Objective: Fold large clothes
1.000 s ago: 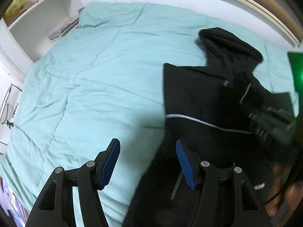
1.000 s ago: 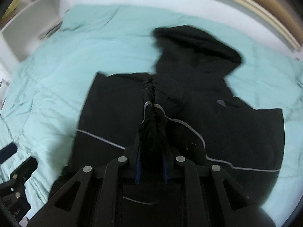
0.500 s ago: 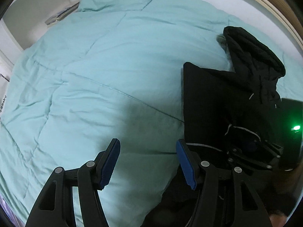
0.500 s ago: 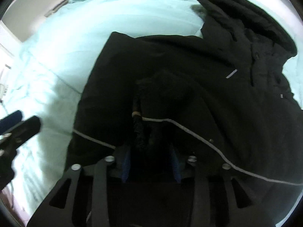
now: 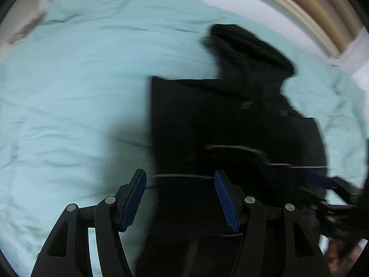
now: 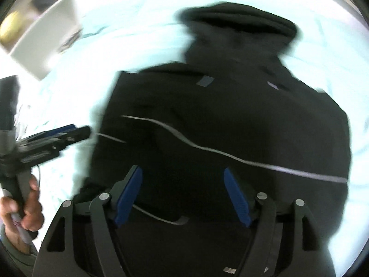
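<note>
A black hooded jacket (image 5: 230, 115) with thin pale piping lies flat on the teal duvet (image 5: 69, 92), hood toward the headboard. My left gripper (image 5: 180, 198) hangs open over the jacket's left edge, nothing between its blue pads. In the right wrist view the jacket (image 6: 230, 115) fills the frame. My right gripper (image 6: 183, 196) is over its lower body with jaws opening; the pads stand apart and press on no cloth. Each gripper shows in the other's view: the right gripper (image 5: 334, 184) at the jacket's right edge, the left gripper (image 6: 57, 136) in a hand (image 6: 23, 210).
A wooden headboard (image 5: 311, 11) and a white wall run behind the bed. A white shelf unit (image 6: 46, 46) stands past the bed's far left corner. The left half of the bed shows only the duvet (image 6: 138, 34). Both views are motion-blurred.
My right gripper has let go of the bunched black fabric it held and its jaws have spread. My left gripper has swung toward the jacket's left edge, still open.
</note>
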The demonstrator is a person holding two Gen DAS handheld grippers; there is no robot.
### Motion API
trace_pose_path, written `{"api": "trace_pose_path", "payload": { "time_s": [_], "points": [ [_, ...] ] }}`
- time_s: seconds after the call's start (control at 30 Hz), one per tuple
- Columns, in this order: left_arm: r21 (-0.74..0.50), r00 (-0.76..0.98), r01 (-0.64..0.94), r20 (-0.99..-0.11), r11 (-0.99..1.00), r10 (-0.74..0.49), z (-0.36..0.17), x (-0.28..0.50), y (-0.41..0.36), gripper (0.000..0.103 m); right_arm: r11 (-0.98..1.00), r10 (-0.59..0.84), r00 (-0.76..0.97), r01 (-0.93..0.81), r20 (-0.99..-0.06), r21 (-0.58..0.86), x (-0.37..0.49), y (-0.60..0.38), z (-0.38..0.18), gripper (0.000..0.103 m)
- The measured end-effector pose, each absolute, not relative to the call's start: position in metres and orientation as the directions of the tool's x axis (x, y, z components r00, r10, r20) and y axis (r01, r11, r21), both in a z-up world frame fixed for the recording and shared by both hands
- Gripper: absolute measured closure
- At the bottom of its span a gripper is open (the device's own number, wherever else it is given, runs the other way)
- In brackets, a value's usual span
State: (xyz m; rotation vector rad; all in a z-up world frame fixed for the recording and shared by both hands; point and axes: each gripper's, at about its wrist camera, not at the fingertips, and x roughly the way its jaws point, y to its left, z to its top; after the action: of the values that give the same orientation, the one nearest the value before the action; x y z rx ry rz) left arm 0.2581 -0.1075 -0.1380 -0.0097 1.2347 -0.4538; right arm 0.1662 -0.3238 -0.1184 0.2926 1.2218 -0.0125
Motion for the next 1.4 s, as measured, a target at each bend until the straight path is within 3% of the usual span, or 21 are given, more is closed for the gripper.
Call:
{"api": "trace_pose_path", "payload": {
  "time_s": [0.07,0.2,0.37,0.43,0.47,0.57,0.67,0.8,0.93,1.1,1.33,1.4],
  "points": [
    [-0.353,0.186,0.348,-0.882,0.869,-0.433,-0.146,0.263,-0.123,0.04,0.952,0.108,0.321,0.24,-0.941,0.191,0.155,-0.349,-0.125,0.027],
    [-0.421,0.114,0.344,-0.868,0.839,-0.483,-0.164,0.273,-0.146,0.04,0.924,0.042,0.312,0.349,-0.949,0.156,0.131,-0.4,-0.13,0.027],
    [-0.381,0.08,0.314,-0.902,0.87,-0.425,-0.197,0.284,-0.165,0.04,0.892,-0.033,0.313,0.438,-0.949,0.114,0.114,-0.445,-0.129,0.027],
    [-0.381,0.095,0.301,-0.9,0.874,-0.425,-0.205,0.284,-0.168,0.06,0.877,-0.032,0.312,0.464,-0.95,0.123,0.11,-0.458,-0.132,0.027],
    [-0.367,0.103,0.301,-0.905,0.88,-0.413,-0.207,0.284,-0.169,0.078,0.874,-0.033,0.313,0.469,-0.949,0.125,0.107,-0.462,-0.133,0.027],
    [-0.413,0.136,0.286,-0.876,0.865,-0.463,-0.199,0.283,-0.163,0.085,0.878,-0.052,0.314,0.467,-0.948,0.107,0.107,-0.462,-0.134,0.027],
    [-0.512,0.226,0.298,-0.783,0.806,-0.58,-0.158,0.28,-0.146,0.086,0.882,-0.076,0.313,0.464,-0.947,0.083,0.109,-0.46,-0.131,0.027],
    [-0.53,0.316,0.293,-0.732,0.796,-0.604,-0.116,0.284,-0.119,0.086,0.881,-0.072,0.343,0.462,-0.937,0.102,0.111,-0.463,-0.124,0.027],
    [-0.454,0.294,0.241,-0.808,0.858,-0.51,-0.136,0.288,-0.1,0.086,0.888,-0.061,0.334,0.448,-0.941,0.101,0.124,-0.46,-0.133,0.027],
    [-0.367,0.12,0.202,-0.911,0.908,-0.395,-0.217,0.284,-0.102,0.084,0.895,-0.116,0.219,0.447,-0.969,-0.006,0.142,-0.457,-0.175,0.027],
    [-0.385,0.123,0.233,-0.899,0.893,-0.42,-0.201,0.285,-0.093,0.081,0.903,-0.129,0.186,0.428,-0.974,-0.038,0.148,-0.459,-0.191,0.027],
    [-0.358,0.161,0.246,-0.901,0.901,-0.402,-0.186,0.279,-0.096,0.072,0.905,-0.127,0.179,0.424,-0.975,-0.04,0.148,-0.459,-0.186,0.027]
  ]
}}
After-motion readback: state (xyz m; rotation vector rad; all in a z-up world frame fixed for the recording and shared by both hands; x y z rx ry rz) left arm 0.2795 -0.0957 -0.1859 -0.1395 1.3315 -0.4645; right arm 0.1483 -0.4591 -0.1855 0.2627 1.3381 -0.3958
